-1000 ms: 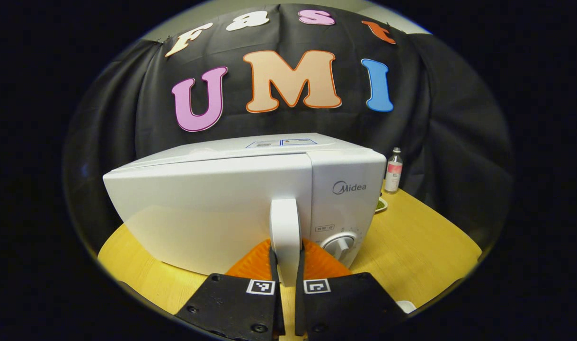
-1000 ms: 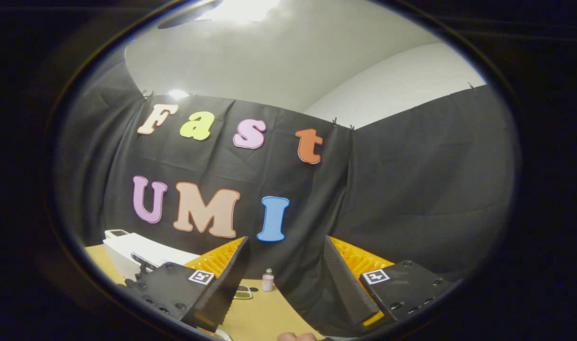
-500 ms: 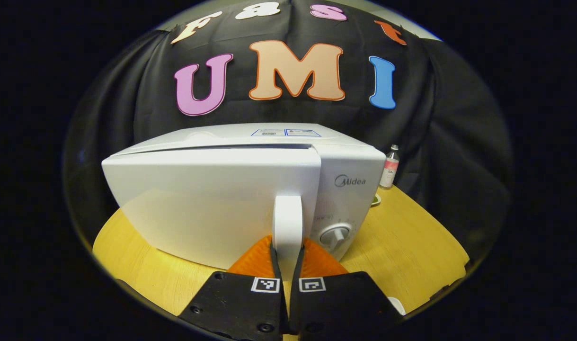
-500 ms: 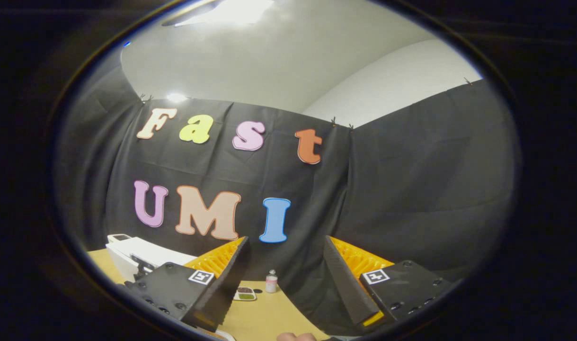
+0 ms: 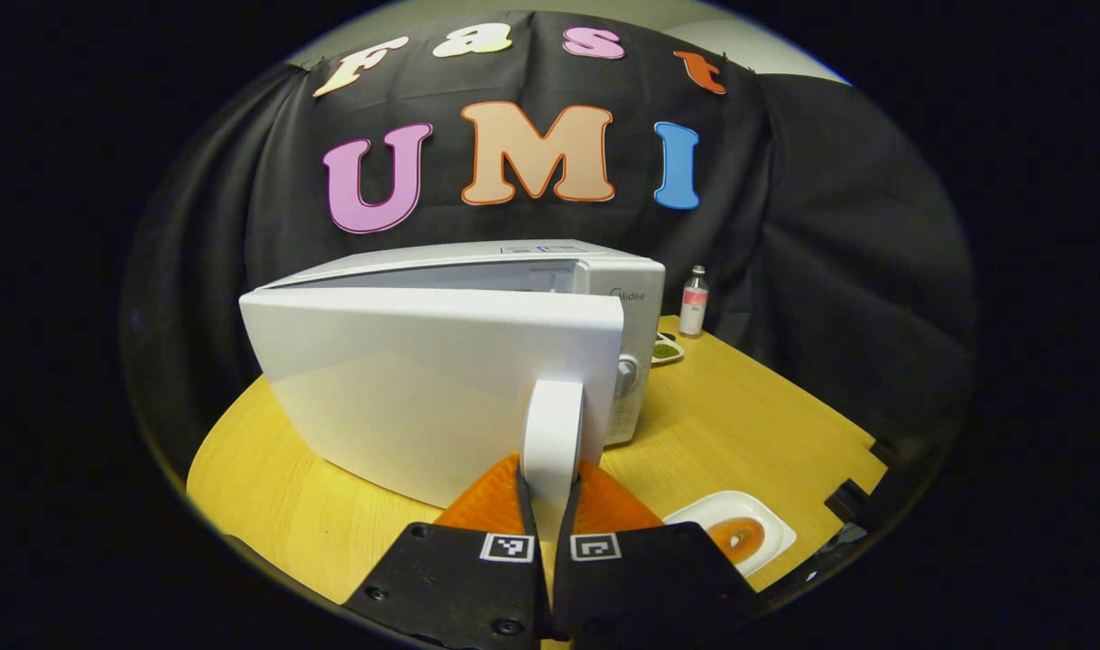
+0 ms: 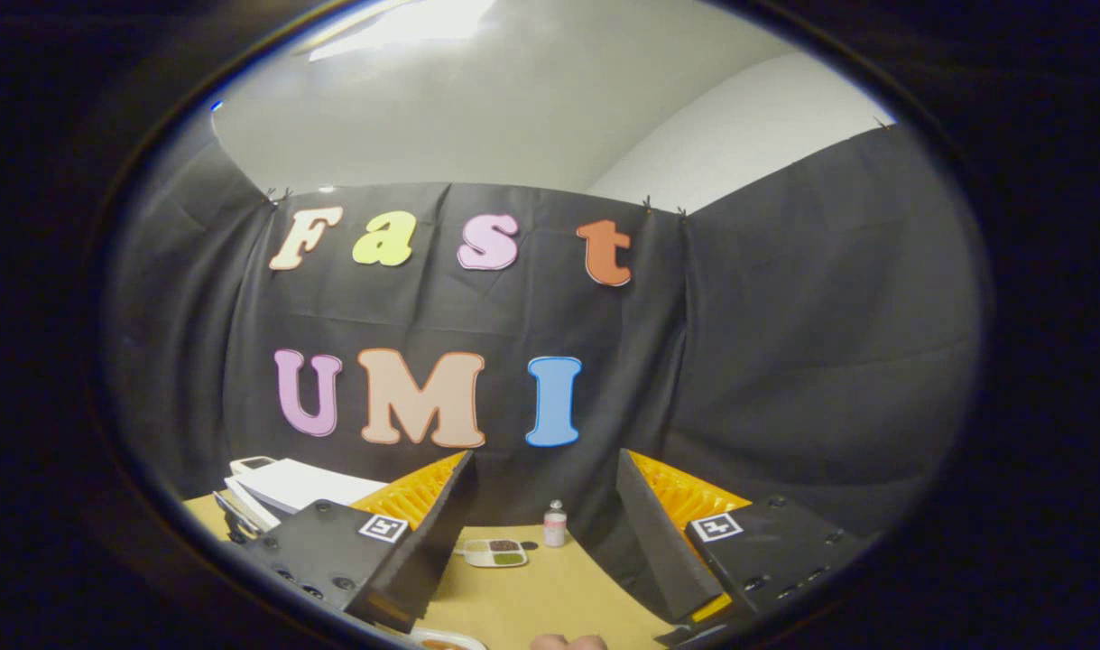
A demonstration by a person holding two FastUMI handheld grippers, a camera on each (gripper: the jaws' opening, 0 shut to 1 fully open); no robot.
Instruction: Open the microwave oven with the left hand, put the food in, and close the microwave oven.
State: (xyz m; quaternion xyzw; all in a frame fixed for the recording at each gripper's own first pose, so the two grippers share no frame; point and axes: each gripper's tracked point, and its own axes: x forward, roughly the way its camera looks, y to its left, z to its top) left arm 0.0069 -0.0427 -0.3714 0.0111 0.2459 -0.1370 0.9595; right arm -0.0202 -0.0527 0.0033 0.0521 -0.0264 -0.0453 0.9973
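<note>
in the left gripper view, the left gripper [image 5: 547, 506] is sitting at the bottom with its two fingers pressed in from either side on the white door handle [image 5: 552, 438] of the microwave oven [image 5: 477, 352]; only the handle's width is keeping them apart. the door [image 5: 423, 379] is standing partly swung out from the body, with a gap showing along its top edge. to the right of the gripper, near the table's front edge, a white plate with orange food [image 5: 737, 533] is lying on the wooden table [image 5: 748, 424]. behind the door edge a round dial [image 5: 628, 372] is peeking out on the control panel, and above it the brand "midea" [image 5: 628, 293] is reading faintly. a blue-edged label on the oven's top is too small to read. farther back, beside the oven, a small dish with green contents [image 5: 665, 348] and a small bottle with a pink label [image 5: 693, 301] are standing by the black cloth wall.

in the right gripper view, the right gripper [image 6: 540, 533] is being held with its fingers wide apart, gripping nothing and touching nothing. between and beyond them, the dish [image 6: 497, 552] and bottle [image 6: 555, 524] are resting on the table, and the oven [image 6: 283, 487] is showing at the lower left.
</note>
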